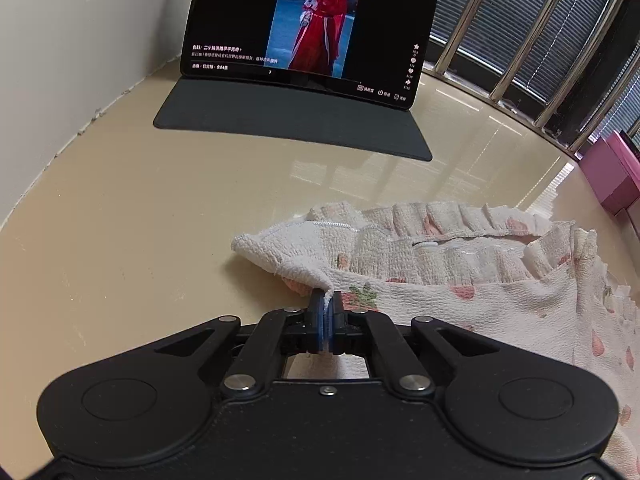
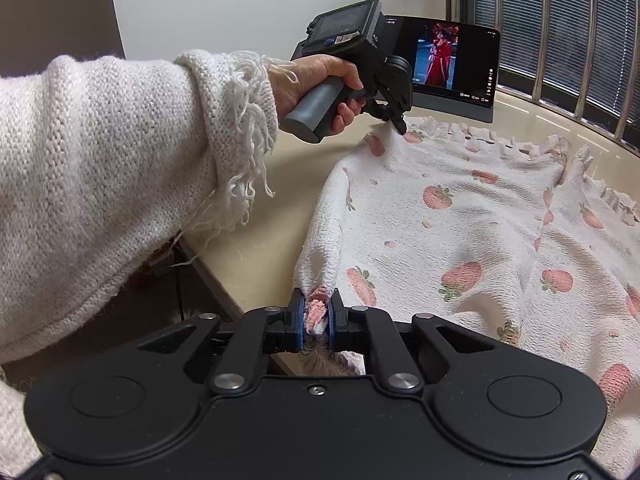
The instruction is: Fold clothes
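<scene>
A white wall [image 1: 80, 40] stood at the far left, meeting a glossy beige table [image 1: 140, 220] along a rough seam. To the right of that wall, at the back of the table, a tablet [image 1: 312, 20] leaned upright on its dark folded cover [image 1: 288, 120], its screen showing a figure in a red dress. Right of the tablet ran metal window bars [image 1: 520, 40] with closed blinds behind them, and a pink box [image 1: 612, 176] sat at the table's far right edge.

In front of the tablet, nearer the camera and reaching off to the right, lay the garment [image 2: 460, 220], white crinkled cloth printed with strawberries and frilled along its far edge, spread partly flat with loose folds. The left gripper [image 1: 326, 300] was pressed together on a corner of the garment on the side nearer the tablet. In the right wrist view a hand [image 2: 320, 84] in a fringed cream knit sleeve [image 2: 120, 160] gripped that tool's grey handle. The right gripper [image 2: 317, 312] pinched a bunched corner of the garment at the table's near edge, farthest from the tablet.
</scene>
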{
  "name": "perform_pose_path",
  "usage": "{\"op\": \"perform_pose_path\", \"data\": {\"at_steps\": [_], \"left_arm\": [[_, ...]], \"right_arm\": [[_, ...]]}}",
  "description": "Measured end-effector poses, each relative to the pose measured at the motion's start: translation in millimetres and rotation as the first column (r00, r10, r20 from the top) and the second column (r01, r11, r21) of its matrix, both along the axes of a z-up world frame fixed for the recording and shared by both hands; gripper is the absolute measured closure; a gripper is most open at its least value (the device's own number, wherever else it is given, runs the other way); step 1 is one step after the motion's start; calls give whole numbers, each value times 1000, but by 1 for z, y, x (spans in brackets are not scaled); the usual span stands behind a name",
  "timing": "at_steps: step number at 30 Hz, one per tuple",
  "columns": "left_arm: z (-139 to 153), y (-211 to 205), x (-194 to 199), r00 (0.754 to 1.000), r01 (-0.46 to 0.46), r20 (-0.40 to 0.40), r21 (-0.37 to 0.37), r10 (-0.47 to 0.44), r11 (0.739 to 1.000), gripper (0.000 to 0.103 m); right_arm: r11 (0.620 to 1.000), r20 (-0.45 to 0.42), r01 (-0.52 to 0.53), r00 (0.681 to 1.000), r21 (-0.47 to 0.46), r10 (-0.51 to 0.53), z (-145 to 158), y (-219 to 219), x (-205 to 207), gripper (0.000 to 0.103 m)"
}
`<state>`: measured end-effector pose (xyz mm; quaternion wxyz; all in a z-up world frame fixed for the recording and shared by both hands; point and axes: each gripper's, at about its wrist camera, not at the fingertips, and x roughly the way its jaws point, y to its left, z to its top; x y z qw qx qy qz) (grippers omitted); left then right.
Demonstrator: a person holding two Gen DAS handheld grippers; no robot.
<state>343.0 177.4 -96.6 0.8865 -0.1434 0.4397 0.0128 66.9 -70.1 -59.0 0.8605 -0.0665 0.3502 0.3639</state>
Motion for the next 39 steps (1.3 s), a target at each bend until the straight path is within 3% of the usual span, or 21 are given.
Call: {"op": "perform_pose_path", "data": {"at_steps": [4, 9, 14, 19, 23, 27, 33, 36, 39], "left_arm": [[35, -10, 4, 1000, -22, 21, -41, 23, 999, 102], [90, -45, 12, 998, -34, 44, -119, 40, 992, 102], [141, -128, 20, 994, 46, 105, -154, -30, 987, 102], [169, -228, 24, 982, 139, 150, -175, -114, 975, 102], [157, -312, 30, 976, 195, 131, -153, -175, 969, 102], [121, -381, 37, 967, 250, 75, -123, -242, 960, 102], [92, -435, 30, 947, 320, 87, -181, -309, 930, 102], [83, -462, 29, 943, 334, 40, -113, -332, 936, 101], [63, -480, 31, 951, 309, -10, -76, -310, 948, 100]], "right_arm": [[999, -6, 15, 1000, 35, -14, 4, -6, 1, 93], [975, -29, 88, 996, 204, -84, 18, -47, -9, 94], [919, -61, 182, 983, 349, -172, 25, -103, -27, 94], [839, -96, 307, 950, 449, -296, 19, -170, -50, 94], [752, -178, 438, 897, 493, -406, -2, -219, -58, 94], [651, -271, 560, 825, 512, -496, -33, -256, -65, 94], [499, -373, 651, 748, 572, -549, -71, -288, -82, 94], [462, -416, 690, 713, 557, -565, -83, -299, -83, 94], [445, -438, 707, 698, 550, -567, -95, -305, -76, 94]]}}
